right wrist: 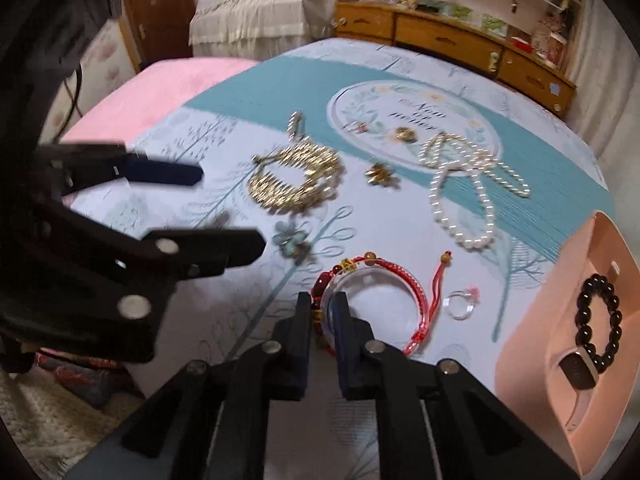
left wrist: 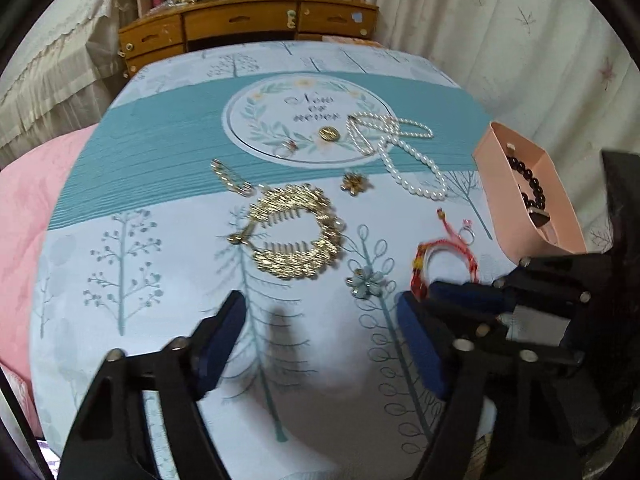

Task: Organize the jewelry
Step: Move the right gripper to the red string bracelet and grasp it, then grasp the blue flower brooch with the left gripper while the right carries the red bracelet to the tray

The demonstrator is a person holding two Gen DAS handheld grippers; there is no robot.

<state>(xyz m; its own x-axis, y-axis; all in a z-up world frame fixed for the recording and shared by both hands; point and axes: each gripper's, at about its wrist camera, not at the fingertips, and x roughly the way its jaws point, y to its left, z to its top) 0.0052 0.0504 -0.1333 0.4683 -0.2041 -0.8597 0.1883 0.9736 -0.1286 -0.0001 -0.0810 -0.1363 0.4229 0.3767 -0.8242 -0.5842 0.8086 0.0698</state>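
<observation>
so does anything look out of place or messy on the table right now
Mostly the pearl necklace: it lies in a crossed, tangled heap on the cloth, not laid out. Only the black bead bracelet sits in the pink box; the other pieces lie loose. Nothing looks broken or spilled.

Pale blue bedspread [left wrist: 160, 200] with teal band and tree print; gold necklace [left wrist: 298, 236], white pearl strand [left wrist: 400, 152], red braided bracelet [right wrist: 384, 280], peach box [right wrist: 540, 340].
</observation>
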